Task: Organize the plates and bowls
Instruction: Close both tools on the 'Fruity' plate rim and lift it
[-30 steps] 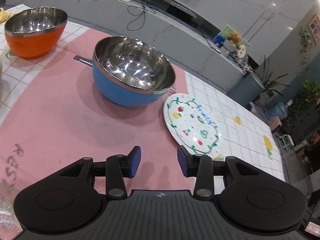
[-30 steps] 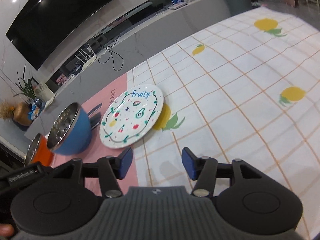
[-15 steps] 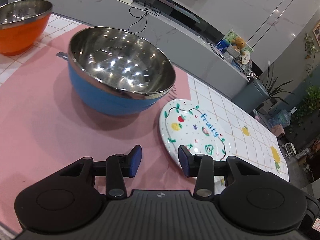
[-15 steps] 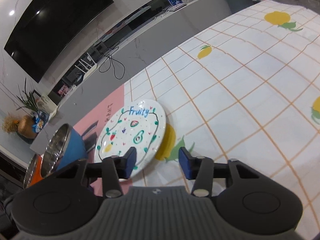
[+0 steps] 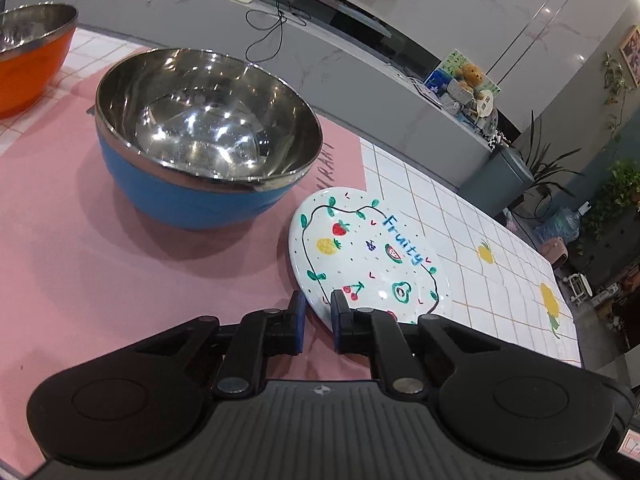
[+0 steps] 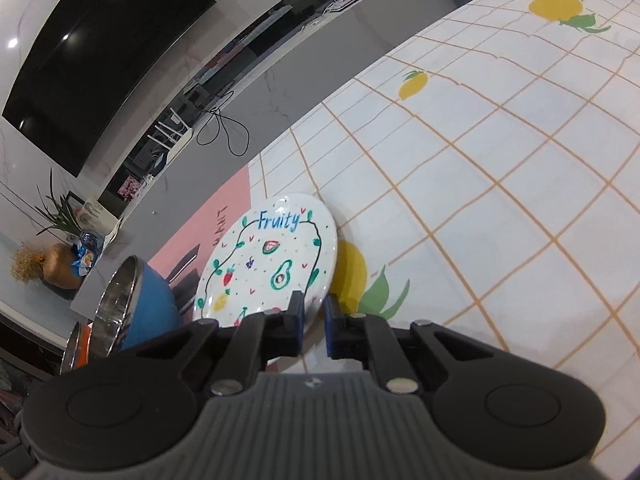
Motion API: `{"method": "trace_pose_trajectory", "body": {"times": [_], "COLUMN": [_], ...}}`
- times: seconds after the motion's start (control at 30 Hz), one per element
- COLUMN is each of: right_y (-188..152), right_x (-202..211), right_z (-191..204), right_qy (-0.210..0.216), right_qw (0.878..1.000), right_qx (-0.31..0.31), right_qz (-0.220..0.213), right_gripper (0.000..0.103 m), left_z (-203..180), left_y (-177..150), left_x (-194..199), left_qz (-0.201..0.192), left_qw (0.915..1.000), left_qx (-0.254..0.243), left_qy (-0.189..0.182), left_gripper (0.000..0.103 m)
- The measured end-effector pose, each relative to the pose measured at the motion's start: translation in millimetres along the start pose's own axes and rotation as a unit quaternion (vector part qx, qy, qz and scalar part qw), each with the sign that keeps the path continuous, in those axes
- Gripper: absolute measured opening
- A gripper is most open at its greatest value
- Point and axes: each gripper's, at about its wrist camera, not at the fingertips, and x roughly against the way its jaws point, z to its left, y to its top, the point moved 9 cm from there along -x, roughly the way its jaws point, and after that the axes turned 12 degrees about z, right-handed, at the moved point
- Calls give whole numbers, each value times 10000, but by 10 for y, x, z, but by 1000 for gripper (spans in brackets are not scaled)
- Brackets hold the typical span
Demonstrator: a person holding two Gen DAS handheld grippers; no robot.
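Observation:
A white "Fruity" plate [image 5: 372, 256] with fruit drawings lies half on the pink mat, half on the checked cloth. My left gripper [image 5: 318, 312] has narrowed around the plate's near-left rim, which sits between the pads. My right gripper [image 6: 313, 312] has narrowed around the plate's [image 6: 264, 260] opposite rim in the same way. A blue steel-lined bowl [image 5: 204, 152] stands just left of the plate; it also shows in the right wrist view [image 6: 136, 308]. An orange bowl [image 5: 28, 56] stands at the far left.
The pink mat [image 5: 72, 248] covers the left of the table. The white checked cloth [image 6: 500, 184] with lemon prints runs to the right. A grey counter [image 5: 320, 64] with cables and a router runs behind the table's far edge.
Both grippers moved in to the plate from opposite sides and their jaws closed from wide open onto its rim. The plate and bowls have not visibly shifted.

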Motion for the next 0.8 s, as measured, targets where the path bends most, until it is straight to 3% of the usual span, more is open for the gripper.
{"method": "trace_pose_trajectory", "body": {"times": [0.1, 0.17, 0.27, 0.43, 0.5, 0.57, 0.67, 0.7, 0.8], "right_y": [-67, -146, -325, -612, -649, -605, -493, -442, -296], "right_x": [80, 156, 254, 406, 456, 472, 485, 483, 427], "right_z": [-8, -26, 2, -43, -94, -154, -227, -243, -260], "right_qy": [-104, -40, 279, -61, -145, -228, -206, -214, -243], "right_qw": [9999, 10000, 9995, 9993, 9989, 9987, 9989, 9988, 9986], "right_qx": [113, 89, 18, 358, 442, 456, 383, 374, 376], "right_qz": [-13, -13, 156, 79, 16, -47, -160, -211, -289], "right_gripper": [6, 0, 0, 0, 3, 9, 27, 33, 33], "left_z": [1, -36, -121, -98, -30, 48, 112, 127, 170], "left_y": [-73, -173, -401, -597, -563, -483, -302, -247, -104], "left_x": [54, 115, 153, 240, 279, 329, 367, 361, 284], "left_qz": [121, 239, 528, 375, 256, 100, -181, -235, -250], "left_qw": [9999, 9996, 9983, 9989, 9996, 9999, 9998, 9997, 9995], "left_qx": [-1, -56, -111, -276, -153, 54, 114, 108, 171], "left_qy": [-36, -150, -213, -86, -31, -42, 17, 31, 52], "left_gripper": [11, 0, 0, 0, 6, 22, 38, 42, 46]}}
